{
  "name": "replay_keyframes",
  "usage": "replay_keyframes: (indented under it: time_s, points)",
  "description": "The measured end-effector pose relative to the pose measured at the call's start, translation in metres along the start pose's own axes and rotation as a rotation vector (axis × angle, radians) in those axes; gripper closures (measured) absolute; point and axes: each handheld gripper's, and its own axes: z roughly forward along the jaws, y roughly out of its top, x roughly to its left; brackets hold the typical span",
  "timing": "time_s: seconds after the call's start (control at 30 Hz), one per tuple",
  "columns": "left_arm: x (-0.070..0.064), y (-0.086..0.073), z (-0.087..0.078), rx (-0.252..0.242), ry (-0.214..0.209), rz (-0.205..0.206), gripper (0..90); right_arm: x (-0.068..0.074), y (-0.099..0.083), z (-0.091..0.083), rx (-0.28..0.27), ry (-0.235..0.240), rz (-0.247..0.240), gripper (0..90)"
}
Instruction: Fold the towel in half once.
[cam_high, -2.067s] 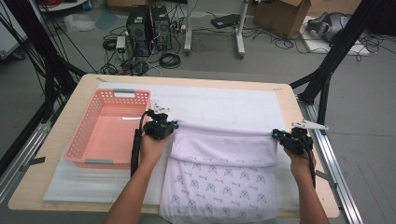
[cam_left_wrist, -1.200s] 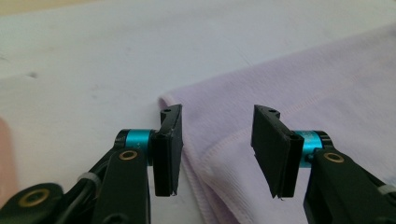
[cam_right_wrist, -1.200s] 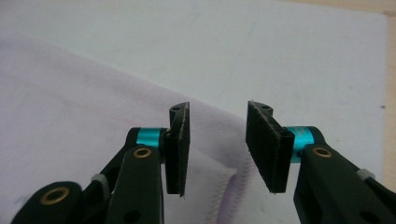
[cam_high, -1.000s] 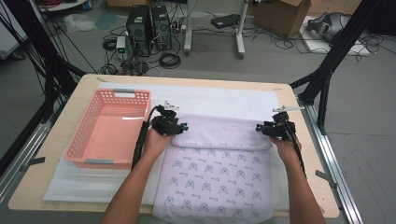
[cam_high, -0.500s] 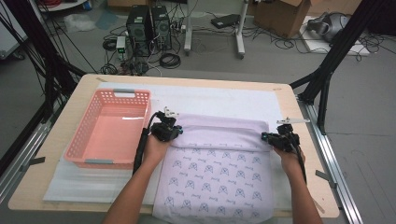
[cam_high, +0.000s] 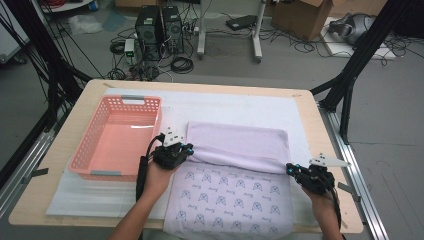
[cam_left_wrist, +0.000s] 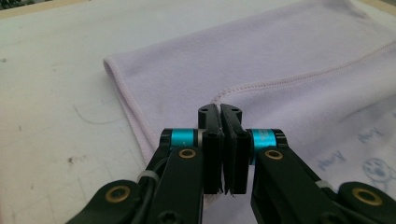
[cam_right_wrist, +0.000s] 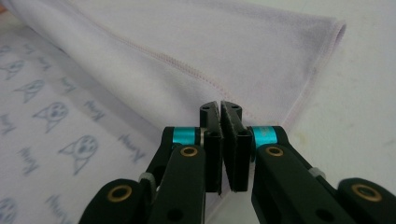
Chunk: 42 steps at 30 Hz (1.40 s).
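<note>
A lavender cloth (cam_high: 235, 142) lies on the white mat, its far part folded back over the printed side (cam_high: 230, 195), which shows small cat-face marks. My left gripper (cam_high: 187, 149) is at the left end of the folded edge, shut on the cloth's stitched hem (cam_left_wrist: 280, 77). At the right end of the fold, near the table's right side, my right gripper (cam_high: 291, 169) is shut on the hem too. In the left gripper view the gripper (cam_left_wrist: 219, 109) has its jaws pressed together on the fabric. The right gripper view shows the same for that gripper (cam_right_wrist: 219, 107) on the cloth (cam_right_wrist: 187, 42).
A pink plastic basket (cam_high: 141, 99) stands empty to the left of the cloth, close to my left hand. A white mat (cam_high: 240, 107) covers most of the wooden table (cam_high: 322, 125). Black frame legs, computers and cables are on the floor beyond.
Both grippers brought the cloth's far edge down toward the person, folding it over the printed side. In the last half second the right gripper moved nearer and to the right; the left barely shifted.
</note>
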Motion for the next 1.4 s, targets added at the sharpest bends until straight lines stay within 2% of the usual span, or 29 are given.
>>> replay_keyframes:
  time_s: [0.17,0.27,0.47,0.5,0.53,0.57,0.63,0.73,0.8,0.87,0.93,1.03,1.2,1.33,1.4]
  points:
    - [-0.011,-0.018,-0.012,-0.016,0.000,0.021,86.9,0.008,-0.010,-0.018,-0.012,0.001,-0.003,87.8]
    - [-0.015,-0.029,-0.021,-0.024,0.006,0.040,87.0,0.015,-0.011,-0.024,-0.007,0.001,-0.033,90.0]
    - [-0.018,-0.037,-0.033,-0.034,-0.001,0.059,87.0,0.022,-0.018,-0.030,-0.002,-0.007,-0.054,89.2]
    - [-0.018,-0.038,-0.034,-0.036,-0.001,0.064,87.1,0.022,-0.018,-0.031,-0.008,-0.015,-0.053,84.1]
    - [-0.018,-0.039,-0.034,-0.038,-0.003,0.061,87.1,0.021,-0.017,-0.030,-0.020,-0.028,-0.039,71.7]
    - [-0.017,-0.041,-0.034,-0.038,-0.004,0.060,87.0,0.020,-0.017,-0.029,-0.030,-0.038,-0.007,63.9]
    - [-0.017,-0.044,-0.032,-0.037,-0.004,0.050,87.0,0.019,-0.016,-0.022,-0.040,-0.061,0.032,55.9]
    - [-0.017,-0.045,-0.030,-0.032,0.000,0.043,86.9,0.017,-0.012,-0.006,-0.031,-0.102,0.052,50.4]
    - [-0.016,-0.046,-0.028,-0.022,-0.001,0.036,86.9,0.013,-0.009,0.004,-0.036,-0.111,0.061,51.5]
    - [-0.016,-0.048,-0.027,-0.015,-0.002,0.024,86.8,0.011,-0.007,0.013,-0.031,-0.089,0.090,59.9]
    - [-0.015,-0.049,-0.027,-0.009,-0.003,0.023,86.7,0.014,-0.007,0.019,0.002,-0.077,0.066,85.1]
    - [-0.015,-0.051,-0.027,-0.011,-0.005,0.013,86.7,0.020,-0.008,0.016,0.032,-0.071,0.020,87.3]
    - [-0.016,-0.053,-0.031,-0.003,-0.005,0.027,86.6,0.024,-0.012,-0.004,0.040,-0.046,-0.002,87.8]
    - [-0.013,-0.055,-0.039,-0.022,-0.008,0.038,87.0,0.030,-0.019,-0.017,0.041,-0.011,-0.030,87.9]
    - [-0.011,-0.055,-0.041,-0.025,-0.010,0.031,87.1,0.034,-0.024,-0.022,0.039,0.002,-0.041,87.9]
